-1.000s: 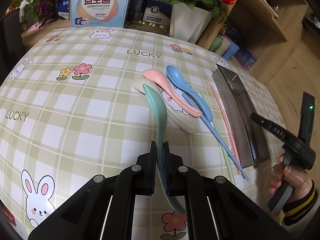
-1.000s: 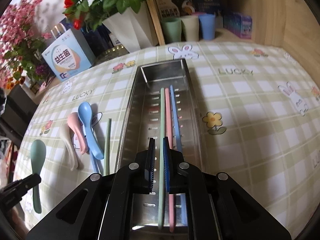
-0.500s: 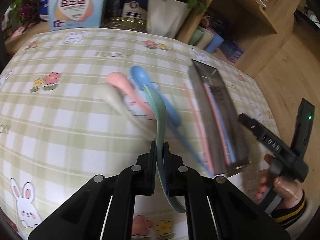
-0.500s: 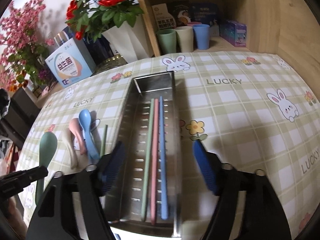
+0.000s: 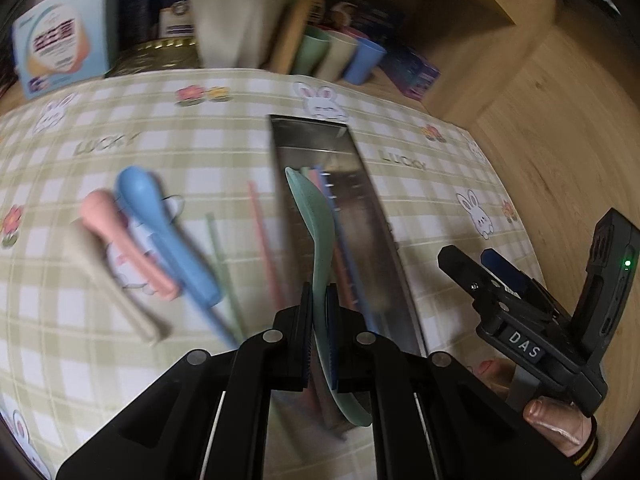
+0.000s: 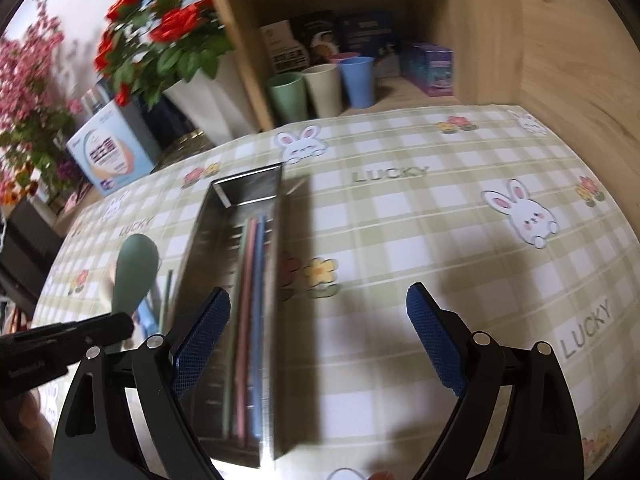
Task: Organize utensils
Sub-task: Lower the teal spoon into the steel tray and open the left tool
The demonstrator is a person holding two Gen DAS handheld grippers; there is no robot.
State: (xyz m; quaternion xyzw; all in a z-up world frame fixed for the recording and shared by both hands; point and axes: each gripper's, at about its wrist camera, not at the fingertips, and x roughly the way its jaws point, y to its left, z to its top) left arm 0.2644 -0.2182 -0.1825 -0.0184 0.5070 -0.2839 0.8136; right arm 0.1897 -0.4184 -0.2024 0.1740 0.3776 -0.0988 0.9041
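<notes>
My left gripper [image 5: 318,334] is shut on the handle of a green spoon [image 5: 314,224] and holds it in the air over the near end of the long metal tray [image 5: 376,248]. The spoon also shows in the right wrist view [image 6: 134,276], left of the tray [image 6: 276,320]. Green, pink and blue chopsticks [image 6: 250,300] lie in the tray. A blue spoon [image 5: 160,224], a pink spoon [image 5: 120,236] and a beige spoon [image 5: 112,288] lie on the tablecloth to the left, with loose chopsticks [image 5: 262,248]. My right gripper [image 6: 318,340] is open and empty beside the tray's right wall.
Three cups [image 6: 324,88] stand in a wooden shelf at the back. A white vase of red flowers [image 6: 192,92] and a blue-and-white box [image 6: 110,154] stand behind the table. A wooden wall [image 6: 560,60] lies to the right.
My left gripper has carried the green spoon to the right, from over the other spoons to over the tray. My right gripper has opened wide and shifted right, off the tray.
</notes>
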